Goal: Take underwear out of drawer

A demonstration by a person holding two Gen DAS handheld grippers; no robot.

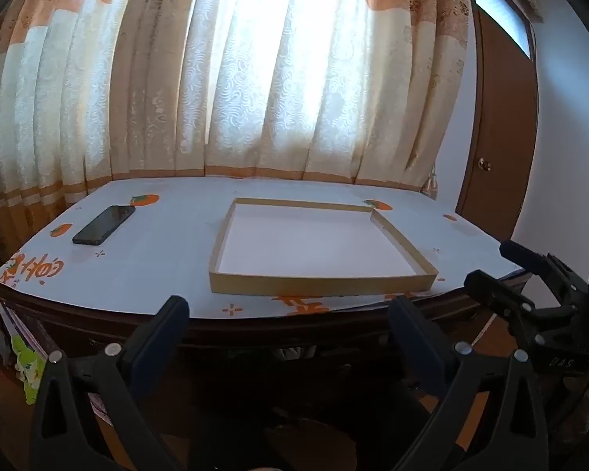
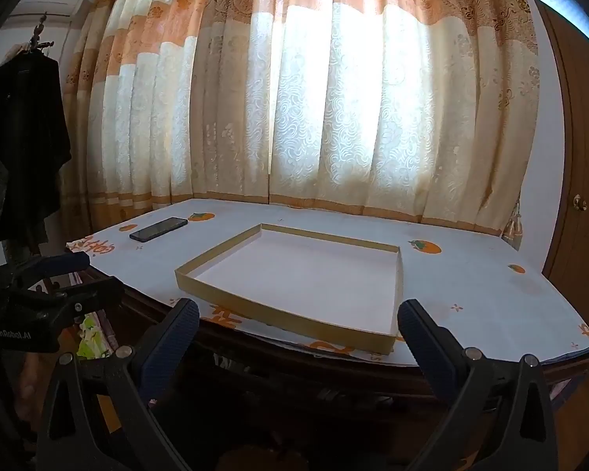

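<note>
Underwear is nowhere to be seen yet, and neither is an open drawer: only the dark desk front (image 1: 255, 337) below the tabletop is shown, and whether a drawer sits there cannot be told in that shadow. 2 grippers are held side by side, short of the desk edge and angled slightly down. The left gripper (image 1: 290, 314) is spread wide with nothing between its fingers; the right gripper (image 2: 298, 318) is spread just as wide, also empty. On the cloth (image 1: 169, 243) an empty tray (image 1: 322, 284) is laid near the front edge, and a phone (image 1: 104, 224) is left well apart at the far left. The curtain (image 1: 255, 78) is lit brightly behind, so everything under the tabletop is thrown into gloom.

By the look of it, the task is barely begun, and the drawer has to be found and opened first. For that to be done well, the grippers should be lowered below the tabletop, so the desk front is brought into view. 1 gripper is best kept for the pull, with its fingers closed squarely on the handle, while the other is kept wide and ready for the fabric. The tray looks a likely landing spot, though that is only a guess.
</note>
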